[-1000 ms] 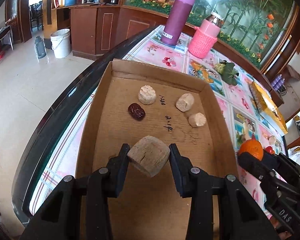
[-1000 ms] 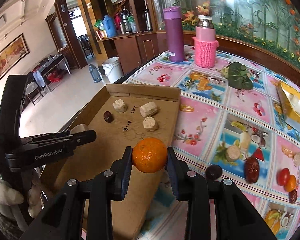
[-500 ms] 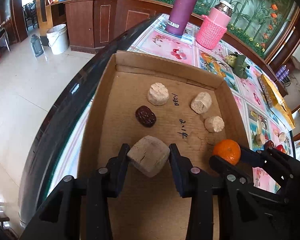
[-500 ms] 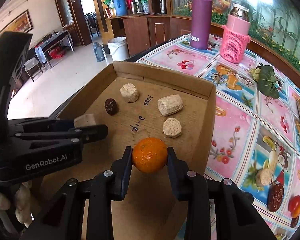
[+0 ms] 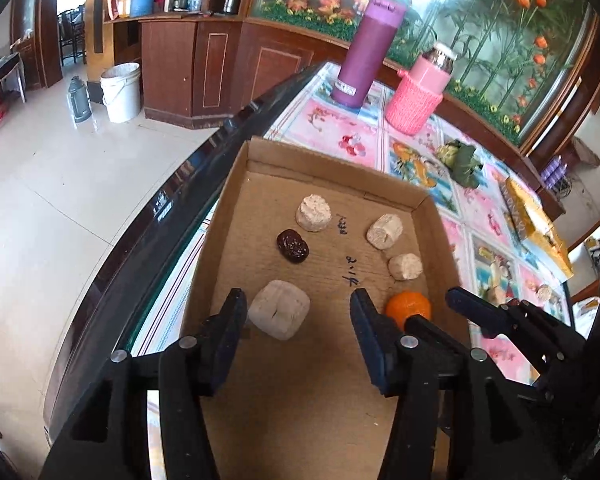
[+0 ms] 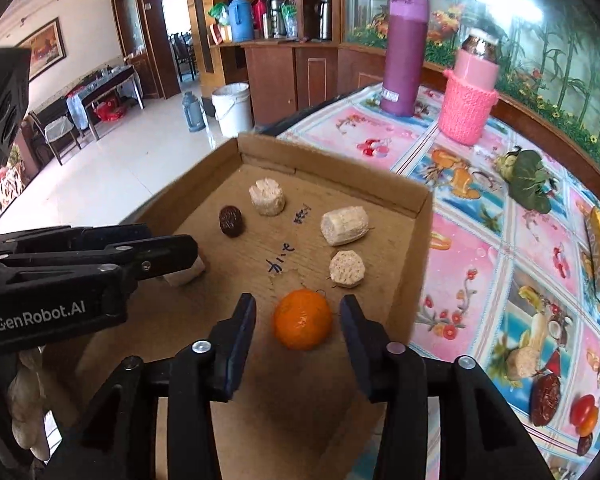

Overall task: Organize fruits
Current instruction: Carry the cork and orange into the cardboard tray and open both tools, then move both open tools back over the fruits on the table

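**Both grippers open over the cardboard tray**

Left gripper (image 5: 298, 312): jaws spread; a pale block (image 5: 279, 314) is seen lying between them, beside the left finger. Right gripper (image 6: 298, 322): jaws parted; the orange (image 6: 303, 319) rests on the tray (image 6: 418, 216) floor between them, untouched. Farther in, three pale chunks and a dark date (image 6: 231, 221) are noted. Beyond the tray, a purple flask (image 6: 405, 54) is seen on the table.

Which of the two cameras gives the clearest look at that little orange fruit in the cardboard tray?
The right wrist view: the small round orange fruit lies whole and central on the brown cardboard tray, between that camera's open jaws. In the left wrist view the fruit sits off to the right, its lower part hidden behind black gripper parts.
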